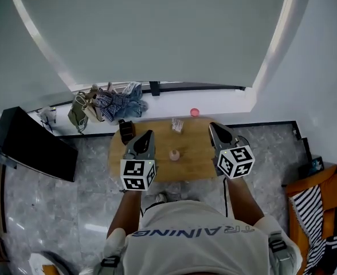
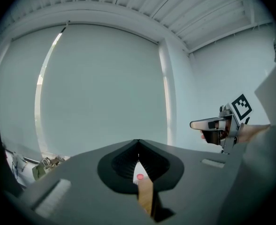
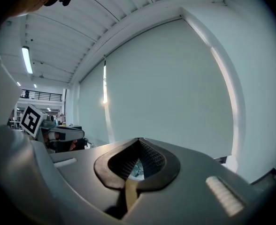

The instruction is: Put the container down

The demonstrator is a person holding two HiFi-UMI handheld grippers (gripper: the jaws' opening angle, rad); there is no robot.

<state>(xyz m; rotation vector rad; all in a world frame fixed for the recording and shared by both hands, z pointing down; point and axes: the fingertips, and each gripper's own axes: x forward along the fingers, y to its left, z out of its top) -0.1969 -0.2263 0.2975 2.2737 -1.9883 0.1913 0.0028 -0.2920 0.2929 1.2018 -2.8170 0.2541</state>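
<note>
Container (image 1: 174, 154) stands upright, I think, long axis vertical, one of three things on the worktop (image 1: 198, 160). Two tongs: left tongs (image 1: 148, 133) and right tongs (image 1: 212, 125) both closed, empty.

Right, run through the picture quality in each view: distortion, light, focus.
Head view: even, soft light, white frame bowed by the lens, table small. Left gripper view: fisheye with black corners, left gripper near and soft. Right gripper view: same fisheye, ceiling lamp glaring at upper left.
</note>
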